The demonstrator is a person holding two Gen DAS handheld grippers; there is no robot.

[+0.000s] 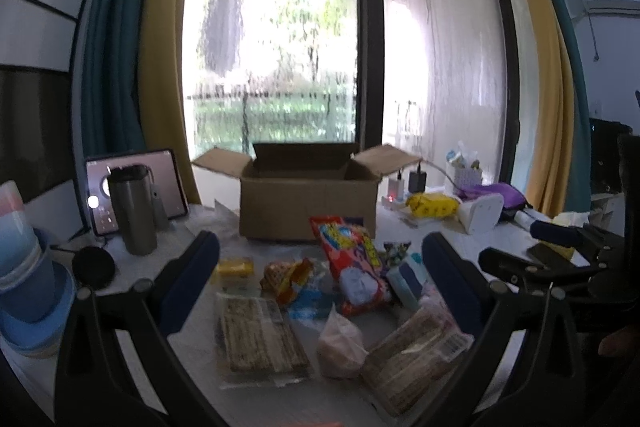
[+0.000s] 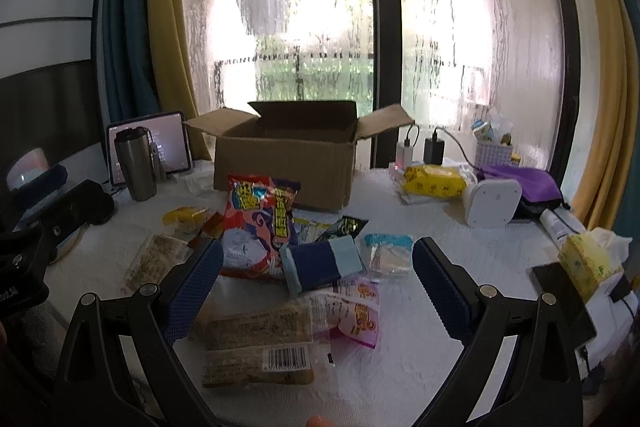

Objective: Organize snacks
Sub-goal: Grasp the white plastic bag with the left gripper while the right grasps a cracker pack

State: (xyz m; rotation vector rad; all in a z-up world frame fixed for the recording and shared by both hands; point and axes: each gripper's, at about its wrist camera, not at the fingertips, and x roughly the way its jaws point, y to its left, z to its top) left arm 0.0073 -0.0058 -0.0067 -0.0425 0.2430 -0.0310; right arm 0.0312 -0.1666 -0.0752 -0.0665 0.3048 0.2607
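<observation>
While both tongs are hovering spread wide and gripping nothing, the snacks (image 1: 340, 291) are lying loose on the white table (image 2: 420, 227) in front of the open cardboard box (image 1: 308, 203). Left tongs (image 1: 320, 283) view is showing stacked blue cups (image 1: 28, 267); right tongs (image 2: 318, 287) view is showing a yellow tissue pack (image 2: 588, 259) instead.

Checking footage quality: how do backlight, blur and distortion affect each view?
Left wrist: bright window washes out, cardboard box and snacks dim, slightly soft; fisheye bends the curtains. Right wrist: same glare, red snack bag readable, edges curved.
</observation>
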